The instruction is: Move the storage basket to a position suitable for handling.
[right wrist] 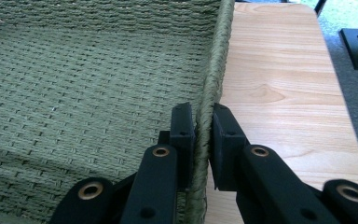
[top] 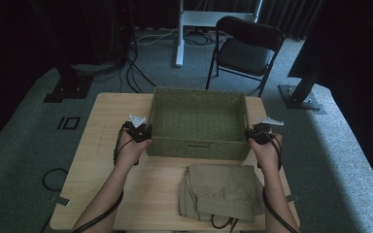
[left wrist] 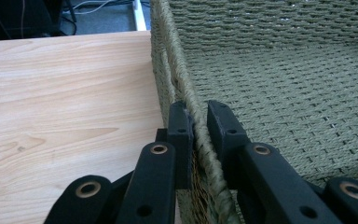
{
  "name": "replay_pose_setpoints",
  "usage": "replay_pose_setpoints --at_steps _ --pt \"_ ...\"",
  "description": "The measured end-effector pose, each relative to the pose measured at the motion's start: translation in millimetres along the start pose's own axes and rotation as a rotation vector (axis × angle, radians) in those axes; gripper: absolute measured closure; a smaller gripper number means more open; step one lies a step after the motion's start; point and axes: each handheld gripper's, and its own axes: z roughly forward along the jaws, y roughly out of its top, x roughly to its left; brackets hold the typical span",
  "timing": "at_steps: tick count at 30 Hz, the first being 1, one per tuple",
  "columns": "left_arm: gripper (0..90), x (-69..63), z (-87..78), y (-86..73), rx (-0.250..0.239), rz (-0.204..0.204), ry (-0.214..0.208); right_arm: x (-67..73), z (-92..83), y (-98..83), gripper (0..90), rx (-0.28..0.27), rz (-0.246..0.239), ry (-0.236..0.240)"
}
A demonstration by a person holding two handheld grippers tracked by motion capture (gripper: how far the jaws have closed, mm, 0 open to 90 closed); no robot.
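Since both claws are already on the basket, I read the scene outward from my side:
Nearest: folded khaki garment (top: 222, 190) lies on the counter (top: 107, 145), just in front of the basket and between my forearms; untouched.
Left claw (left wrist: 200, 122): pinched shut on the basket's left rim, one jaw outside the wall and one inside; I see it too from above (top: 139, 131).
Right claw (right wrist: 203, 125): clamped likewise on the right rim, rope edge squeezed between the jaws; from above (top: 260, 132).
Basket (top: 197, 145): green woven, empty, mid-counter; its long axis runs left to right, straight from one claw to the other; each hand equally near its own end.
Judgement: any lift or slide must keep both ends level; uneven pull would skew it.
Far: folding chair (top: 245, 51) on the floor beyond.
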Motion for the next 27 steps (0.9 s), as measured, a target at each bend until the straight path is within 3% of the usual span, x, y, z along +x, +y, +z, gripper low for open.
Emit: replay_pose_setpoints --at_steps 14,19,27 --pt "80.9 -24.1 8.0 4.6 0.009 0.006 -0.011 -24.4 -1.6 1.1 82.5 -0.005 0.025 -0.024" --pt "80.1 -33.8 10.8 4.5 0.0 -0.004 -0.035 -36.6 -2.6 1.6 82.9 -0.007 0.043 -0.027" --pt "79.1 -46.8 16.2 8.7 0.012 0.017 -0.045 -51.7 -2.8 3.0 83.5 -0.008 0.062 -0.037"
